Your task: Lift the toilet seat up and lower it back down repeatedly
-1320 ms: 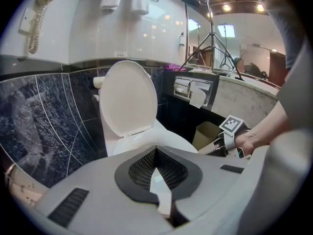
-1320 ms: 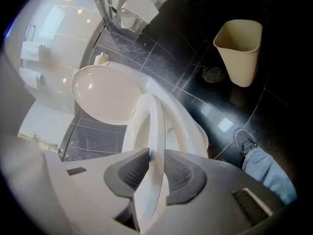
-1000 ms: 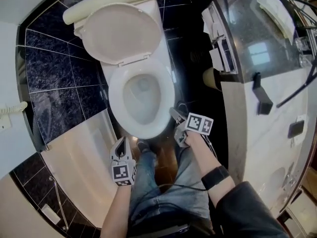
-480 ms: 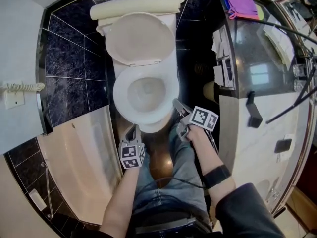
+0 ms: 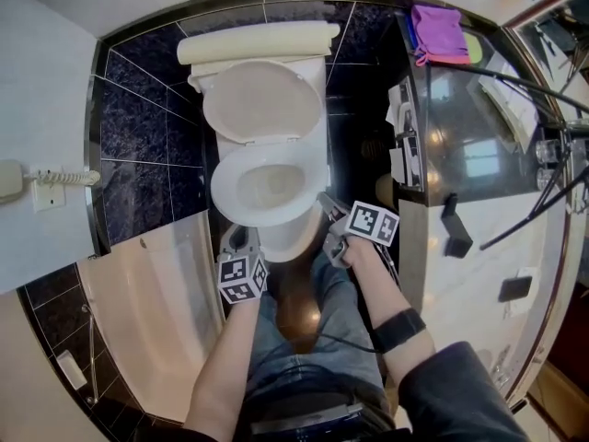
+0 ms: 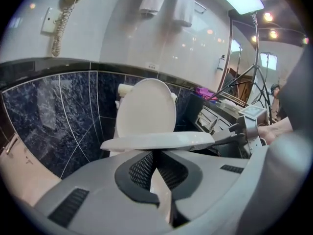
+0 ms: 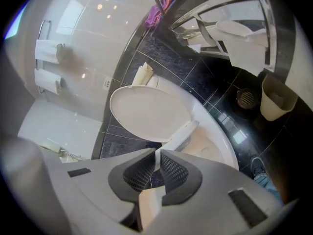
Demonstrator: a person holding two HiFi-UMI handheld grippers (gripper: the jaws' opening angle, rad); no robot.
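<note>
The white toilet stands with its lid [image 5: 262, 99] upright against the tank. My right gripper [image 5: 324, 212] is at the front right of the toilet seat [image 5: 225, 187]. Its jaws have just been closing, and the seat's edge [image 7: 183, 133] is pinched between the pads, tilted up off the bowl [image 7: 215, 151]. In the left gripper view the seat [image 6: 156, 141] shows edge-on as a flat slab, with the right gripper [image 6: 234, 137] at its right end. My left gripper [image 5: 237, 239] hangs at the bowl's front left, shut and holding nothing.
A glass-topped vanity counter [image 5: 479, 127] with a purple cloth [image 5: 437, 21] runs along the right. A bathtub [image 5: 156, 293] lies to the left, with a wall phone [image 5: 18, 180] above it. A small bin [image 7: 276, 99] and a floor drain [image 7: 246, 98] sit beside the toilet. The person's jeans [image 5: 304, 339] fill the foreground.
My left gripper has moved forward to the bowl's front left. The right gripper stays at the seat's front right, its jaws narrower. The head view has shifted, framing the toilet more centrally.
</note>
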